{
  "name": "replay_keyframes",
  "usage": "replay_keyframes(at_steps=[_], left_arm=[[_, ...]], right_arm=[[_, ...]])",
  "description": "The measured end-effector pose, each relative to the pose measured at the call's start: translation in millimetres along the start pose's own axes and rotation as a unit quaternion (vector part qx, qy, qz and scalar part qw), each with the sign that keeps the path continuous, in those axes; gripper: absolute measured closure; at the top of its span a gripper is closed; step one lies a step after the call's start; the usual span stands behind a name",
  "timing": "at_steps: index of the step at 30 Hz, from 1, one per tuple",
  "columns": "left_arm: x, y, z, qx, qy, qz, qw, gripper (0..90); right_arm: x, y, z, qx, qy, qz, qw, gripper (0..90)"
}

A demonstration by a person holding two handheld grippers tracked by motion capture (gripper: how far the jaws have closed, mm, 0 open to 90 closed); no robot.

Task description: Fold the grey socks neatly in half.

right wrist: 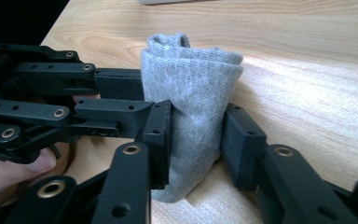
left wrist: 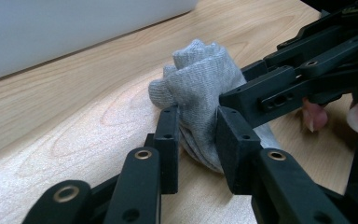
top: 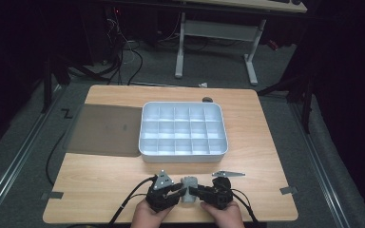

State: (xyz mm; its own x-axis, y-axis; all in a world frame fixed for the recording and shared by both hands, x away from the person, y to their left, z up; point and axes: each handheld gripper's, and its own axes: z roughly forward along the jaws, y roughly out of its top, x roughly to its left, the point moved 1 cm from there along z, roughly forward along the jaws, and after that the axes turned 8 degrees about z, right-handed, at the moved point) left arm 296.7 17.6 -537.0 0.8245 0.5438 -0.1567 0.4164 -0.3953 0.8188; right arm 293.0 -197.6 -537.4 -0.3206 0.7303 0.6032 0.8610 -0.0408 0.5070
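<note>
Grey knit sock (top: 188, 190), rolled into a bundle, at the near edge of the wooden bench (top: 100, 185), between both claws and well short of the white divided tray (top: 184, 129). Pinched from either side: left claw (top: 176, 191) pressed onto its left flank, right claw (top: 198, 192) onto its right, neither nearer. Bundle stood roughly on end, long axis rising off the bench, open folded end uppermost, tilted slightly toward the tray. Likely lifted forward to a compartment next, straight ahead of both hands. Dark flat lid (top: 103, 129) beside the tray's left wall.
</note>
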Motion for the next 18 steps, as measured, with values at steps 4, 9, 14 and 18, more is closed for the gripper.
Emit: replay_keyframes(at_steps=[4, 9, 14, 18], left_arm=[[5.0, 0.3, -8.4, -0.007, 0.001, 0.005, 1.0000, 62.2], [20.5, 4.4, -34.1, -0.028, 0.018, 0.009, 0.9994, 60.6], [35.0, -3.0, -52.7, -0.016, 0.061, 0.036, 0.9973, 60.7], [42.5, -13.3, -56.2, -0.025, 0.060, 0.013, 0.9978, 61.0]], right_arm=[[5.4, 0.5, 0.6, 0.003, -0.011, -0.036, 0.9993, 73.2], [9.6, 3.7, 1.8, 0.008, -0.020, -0.055, 0.9982, 75.3], [8.7, 9.2, -3.1, 0.007, -0.042, -0.069, 0.9967, 75.9], [7.3, 14.5, -12.5, 0.021, -0.070, -0.086, 0.9936, 76.2]])
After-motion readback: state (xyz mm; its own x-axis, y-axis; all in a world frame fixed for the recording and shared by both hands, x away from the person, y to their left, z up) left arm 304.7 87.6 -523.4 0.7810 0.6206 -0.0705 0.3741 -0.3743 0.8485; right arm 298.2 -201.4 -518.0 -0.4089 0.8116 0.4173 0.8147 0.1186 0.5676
